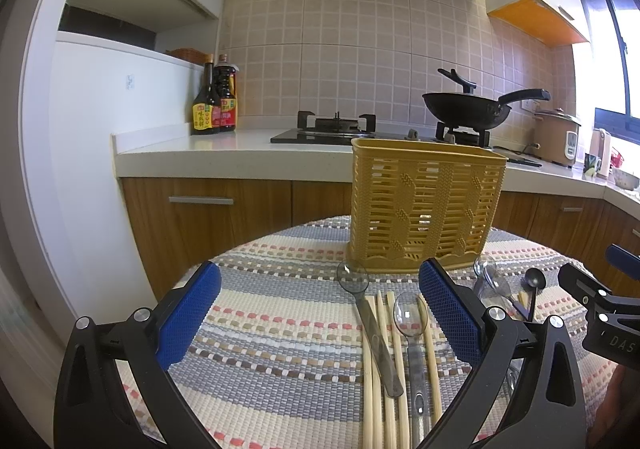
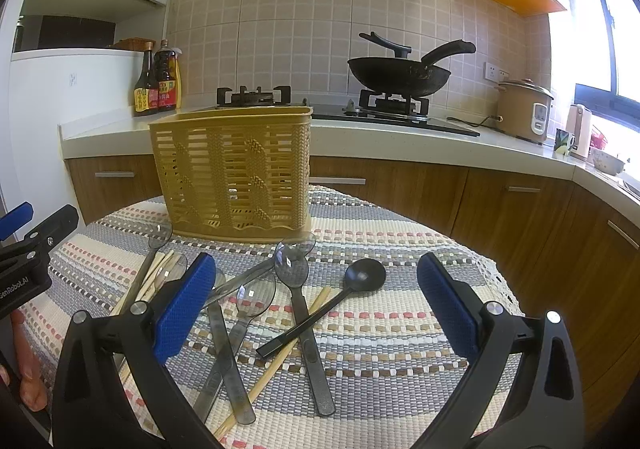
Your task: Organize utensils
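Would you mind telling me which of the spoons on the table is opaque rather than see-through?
The black spoon, lying between the right gripper's fingers; the other spoons are clear grey plastic.

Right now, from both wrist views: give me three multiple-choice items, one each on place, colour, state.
1. Where does the yellow slatted plastic utensil basket stand?
A on the stove
B on the striped woven tablecloth
C on the counter

2. What colour is the opaque plastic spoon among the clear ones?
A black
B red
C white

3. How is the right gripper?
A shut on chopsticks
B shut on a spoon
C open, holding nothing

Key: 1 B, its base sits on the cloth; 2 A, bowl and handle are black; 3 C, its blue pads stand wide apart.
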{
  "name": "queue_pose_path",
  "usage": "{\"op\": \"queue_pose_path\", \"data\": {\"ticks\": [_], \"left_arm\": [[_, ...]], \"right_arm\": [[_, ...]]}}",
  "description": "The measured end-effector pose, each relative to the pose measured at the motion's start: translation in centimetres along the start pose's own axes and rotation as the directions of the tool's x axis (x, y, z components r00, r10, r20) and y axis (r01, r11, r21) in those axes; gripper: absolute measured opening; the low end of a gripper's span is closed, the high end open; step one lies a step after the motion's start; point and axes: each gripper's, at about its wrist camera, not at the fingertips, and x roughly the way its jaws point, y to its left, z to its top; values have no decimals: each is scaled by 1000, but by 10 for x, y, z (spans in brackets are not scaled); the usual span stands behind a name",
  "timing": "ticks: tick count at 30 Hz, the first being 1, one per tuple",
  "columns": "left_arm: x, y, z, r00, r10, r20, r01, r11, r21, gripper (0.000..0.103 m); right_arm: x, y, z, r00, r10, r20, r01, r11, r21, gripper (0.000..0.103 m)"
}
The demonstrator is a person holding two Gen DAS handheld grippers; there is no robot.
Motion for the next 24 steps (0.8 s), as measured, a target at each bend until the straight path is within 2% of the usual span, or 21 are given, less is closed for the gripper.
{"op": "queue_pose_path", "data": {"ticks": [24], "left_arm": [[3, 0, 1, 1000, 3, -1, -3, 1000, 3, 96]], "right_arm": [[1, 1, 1, 1000, 0, -2, 0, 1000, -3, 95]]}}
